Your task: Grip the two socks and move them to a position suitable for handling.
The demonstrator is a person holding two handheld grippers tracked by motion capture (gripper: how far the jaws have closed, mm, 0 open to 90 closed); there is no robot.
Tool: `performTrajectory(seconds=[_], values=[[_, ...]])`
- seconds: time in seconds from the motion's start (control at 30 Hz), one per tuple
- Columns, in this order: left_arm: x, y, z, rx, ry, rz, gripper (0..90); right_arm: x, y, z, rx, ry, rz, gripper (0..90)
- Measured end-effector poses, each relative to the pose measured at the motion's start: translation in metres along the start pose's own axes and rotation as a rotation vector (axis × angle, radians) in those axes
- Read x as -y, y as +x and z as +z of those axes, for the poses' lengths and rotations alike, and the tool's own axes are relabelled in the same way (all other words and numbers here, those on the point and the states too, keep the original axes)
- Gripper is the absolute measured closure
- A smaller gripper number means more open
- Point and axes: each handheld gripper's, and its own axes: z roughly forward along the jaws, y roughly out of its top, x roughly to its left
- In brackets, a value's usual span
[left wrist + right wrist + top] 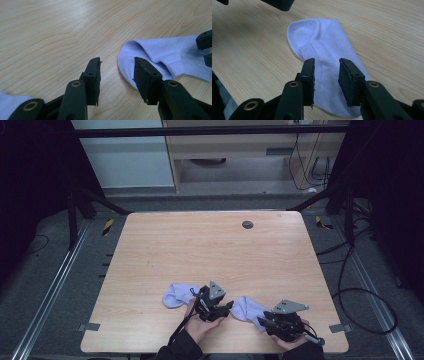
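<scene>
Pale lilac cotton ankle sock (pixel 327 62) near worktop's front edge: light, limp, bunches easily; pinch ribbed cuff. Right gripper (pixel 326 75) straddles it, part-open, not clamped; left gripper (pixel 117 75) open, empty.

Two socks (pixel 178 294) (pixel 246 309) lie side by side on table (pixel 210 250).

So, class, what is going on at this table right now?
A person holds a tool in each hand over a wooden table with two pale lilac socks. The right tool is over the right sock, jaws apart on either side of its ribbed cuff, not yet pinching. The left tool reaches for that same sock's rounded end, jaws open, one at its edge. The left sock lies flat behind the left tool, untouched.
</scene>
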Motion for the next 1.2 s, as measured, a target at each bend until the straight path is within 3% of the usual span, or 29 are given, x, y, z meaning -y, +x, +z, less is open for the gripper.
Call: performTrajectory(seconds=[0.33,0.7,1.0,1.03,1.2], values=[[0.003,-0.008,0.017,0.015,0.049,0.002,58.7,0.003,0.002,0.006,-0.021,0.043,-0.011,65.5],[0.005,-0.012,0.027,-0.003,0.085,0.013,65.3,0.006,0.004,0.010,-0.035,0.085,-0.018,66.8],[0.004,-0.015,0.028,-0.007,0.091,0.015,78.6,0.006,0.003,0.012,-0.060,0.093,0.008,78.2],[0.004,-0.016,0.029,-0.008,0.091,0.014,80.2,0.006,0.003,0.012,-0.064,0.099,0.016,83.3],[0.004,-0.016,0.029,-0.006,0.087,0.011,84.6,0.005,0.004,0.012,-0.062,0.101,0.019,85.9]])
